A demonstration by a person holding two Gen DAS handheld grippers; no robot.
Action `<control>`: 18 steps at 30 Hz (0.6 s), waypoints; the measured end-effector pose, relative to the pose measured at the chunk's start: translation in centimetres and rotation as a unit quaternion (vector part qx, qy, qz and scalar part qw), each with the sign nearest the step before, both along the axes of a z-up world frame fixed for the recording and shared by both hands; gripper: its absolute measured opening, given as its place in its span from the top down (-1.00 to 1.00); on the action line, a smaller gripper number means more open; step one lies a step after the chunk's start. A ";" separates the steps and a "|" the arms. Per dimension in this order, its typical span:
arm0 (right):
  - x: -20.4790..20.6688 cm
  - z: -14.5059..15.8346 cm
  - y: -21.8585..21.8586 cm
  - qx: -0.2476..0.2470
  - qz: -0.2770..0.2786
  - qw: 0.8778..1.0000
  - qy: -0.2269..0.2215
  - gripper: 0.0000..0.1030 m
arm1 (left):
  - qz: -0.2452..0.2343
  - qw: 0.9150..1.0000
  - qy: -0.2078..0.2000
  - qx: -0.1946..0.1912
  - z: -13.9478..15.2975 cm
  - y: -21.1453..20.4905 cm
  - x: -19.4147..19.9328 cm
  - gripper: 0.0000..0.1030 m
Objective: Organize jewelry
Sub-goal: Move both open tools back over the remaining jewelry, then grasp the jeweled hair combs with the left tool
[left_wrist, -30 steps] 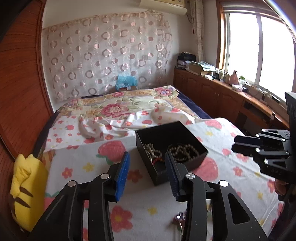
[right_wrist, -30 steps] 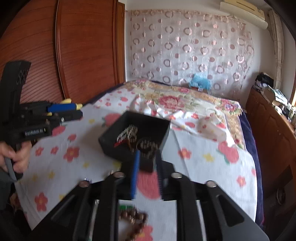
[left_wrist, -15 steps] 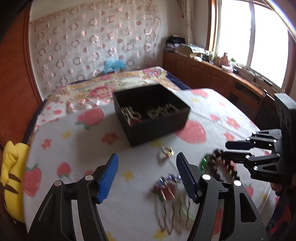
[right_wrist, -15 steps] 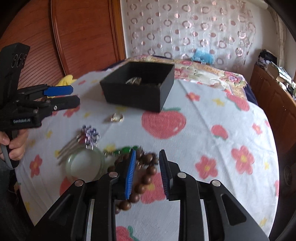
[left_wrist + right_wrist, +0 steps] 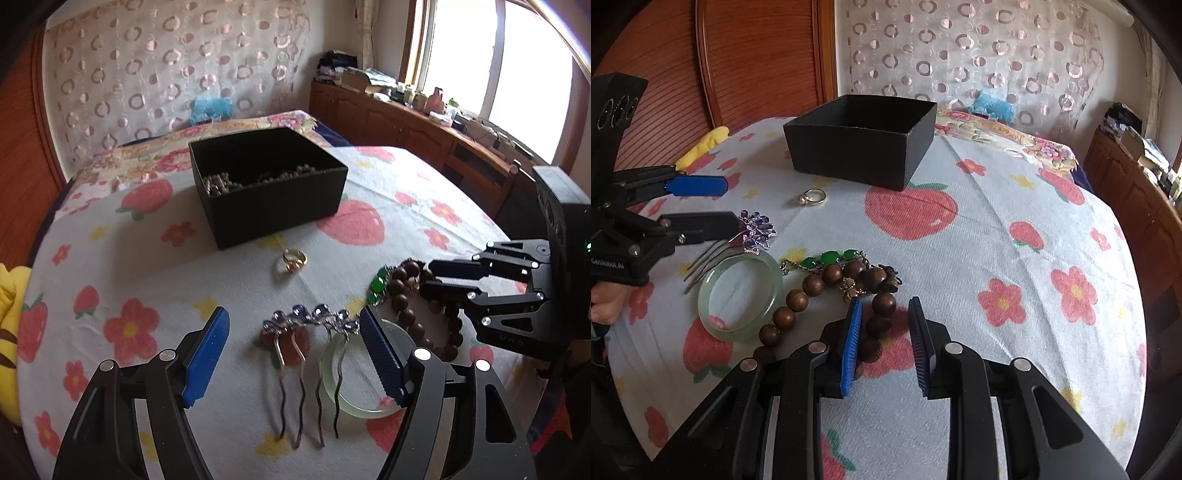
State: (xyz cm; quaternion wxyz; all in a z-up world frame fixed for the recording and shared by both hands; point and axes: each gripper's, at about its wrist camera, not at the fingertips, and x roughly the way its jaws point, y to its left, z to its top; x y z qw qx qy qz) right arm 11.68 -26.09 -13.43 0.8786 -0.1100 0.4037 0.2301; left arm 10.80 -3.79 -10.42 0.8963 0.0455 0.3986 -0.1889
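While the black box [image 5: 269, 184] toward the worktop's far edge already holds some beads, the remaining jewelry lies loose near the near edge, so the pickup step is in hand. The left claw [image 5: 295, 350], its jaws wide and just opened further, straddles the jewelled hair comb [image 5: 310, 325] without pressing it. The right claw [image 5: 884, 343], narrower, brackets the wooden bead bracelet [image 5: 827, 295] ungripped. Next, each must lower, close, then carry to the box.

Left gripper [image 5: 293, 345] jaws just widened; right gripper [image 5: 884, 334] narrower.
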 end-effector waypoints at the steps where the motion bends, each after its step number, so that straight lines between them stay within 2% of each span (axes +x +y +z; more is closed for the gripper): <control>1: 0.0 0.0 0.0 0.001 0.000 1.000 0.000 0.46 | 0.000 1.000 0.002 0.001 -0.1 0.0 0.0 -0.36; 18: 0.0 -0.1 0.0 0.000 0.000 1.000 0.000 0.46 | -0.010 0.999 0.025 0.017 -1.9 -1.7 0.7 -0.36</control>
